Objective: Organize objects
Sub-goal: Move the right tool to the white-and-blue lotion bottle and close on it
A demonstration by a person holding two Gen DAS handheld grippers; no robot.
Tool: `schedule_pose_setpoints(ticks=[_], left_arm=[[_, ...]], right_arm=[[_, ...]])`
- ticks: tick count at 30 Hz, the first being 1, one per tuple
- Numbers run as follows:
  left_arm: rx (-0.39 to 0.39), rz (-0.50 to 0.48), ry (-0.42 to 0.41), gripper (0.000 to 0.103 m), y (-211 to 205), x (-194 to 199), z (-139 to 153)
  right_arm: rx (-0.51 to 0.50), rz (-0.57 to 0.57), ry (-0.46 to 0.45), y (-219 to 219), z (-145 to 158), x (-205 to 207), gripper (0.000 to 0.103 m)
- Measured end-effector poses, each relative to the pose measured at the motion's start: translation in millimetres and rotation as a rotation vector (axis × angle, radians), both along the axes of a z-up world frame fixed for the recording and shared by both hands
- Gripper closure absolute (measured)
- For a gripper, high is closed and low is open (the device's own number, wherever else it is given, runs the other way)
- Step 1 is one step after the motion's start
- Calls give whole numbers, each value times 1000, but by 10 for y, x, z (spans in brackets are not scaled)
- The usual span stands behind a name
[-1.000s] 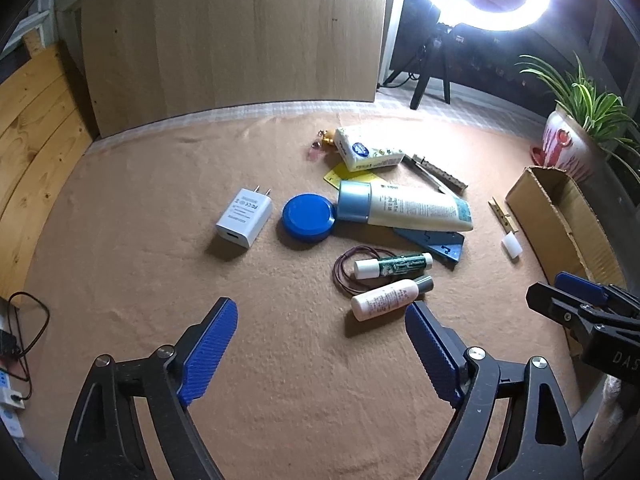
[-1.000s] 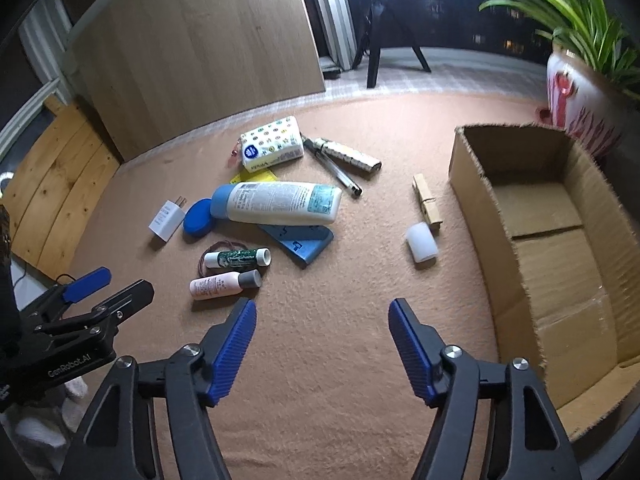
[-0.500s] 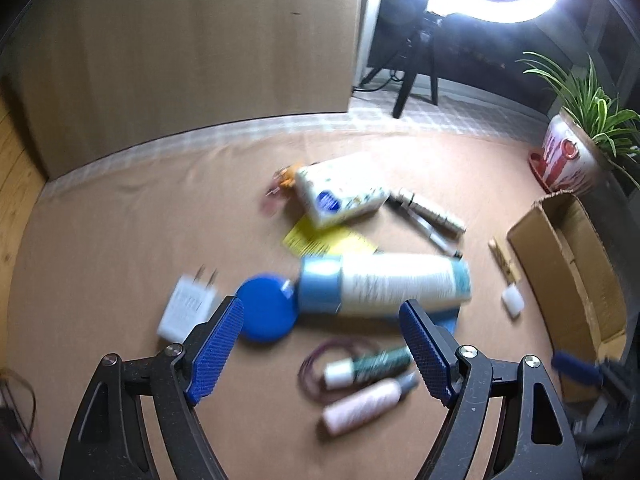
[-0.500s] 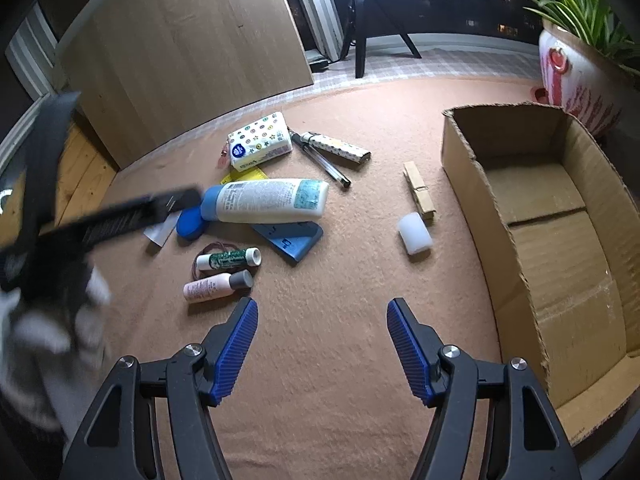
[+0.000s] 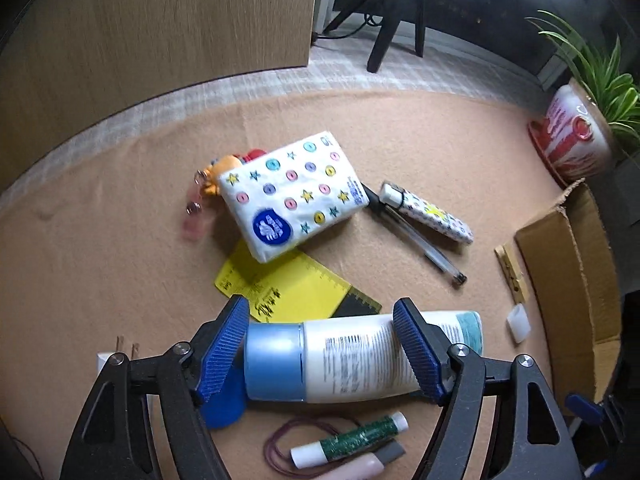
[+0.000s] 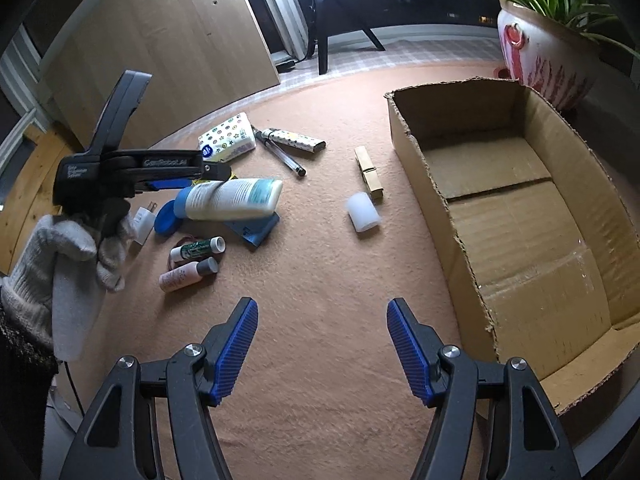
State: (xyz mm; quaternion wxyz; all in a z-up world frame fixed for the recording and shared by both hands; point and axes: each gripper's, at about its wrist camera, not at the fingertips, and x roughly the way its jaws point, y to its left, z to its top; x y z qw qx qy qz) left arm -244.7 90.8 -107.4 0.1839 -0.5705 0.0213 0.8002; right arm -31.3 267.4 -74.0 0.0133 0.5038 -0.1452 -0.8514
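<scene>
Left gripper [image 5: 320,354] is down over the lotion tube [image 5: 360,360], jaws just been closing with the tube between them lengthwise. Can't tell if the pads are actually touching it. The tube lies on the tan mat [image 5: 100,260] beside the blue lid [image 5: 224,408], on a yellow ruler [image 5: 288,288] near the tissue pack [image 5: 292,196]. Right gripper [image 6: 322,346] hovers over bare mat, jaws about half open, nothing in them, just beside the cardboard box [image 6: 520,216].
</scene>
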Motion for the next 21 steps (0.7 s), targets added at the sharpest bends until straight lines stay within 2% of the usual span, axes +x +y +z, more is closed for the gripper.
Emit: schedule_pose_setpoints(ticks=[5,11,18,21], left_arm=[[39,-70,-21,26,0,254,-56],[107,-72,-51,28,-53,596,-148],[176,-120,-34,30,-26,932,-172],[174,-91,-9,30,-75,1030,-124]], right_arm=[[-8,7,3,-17,8,-27,39],[-9,26,7,-73,36,-41,39],[-16,28,7,-47,47,-41,39],[-23,32,11,-22,64,-107,39]])
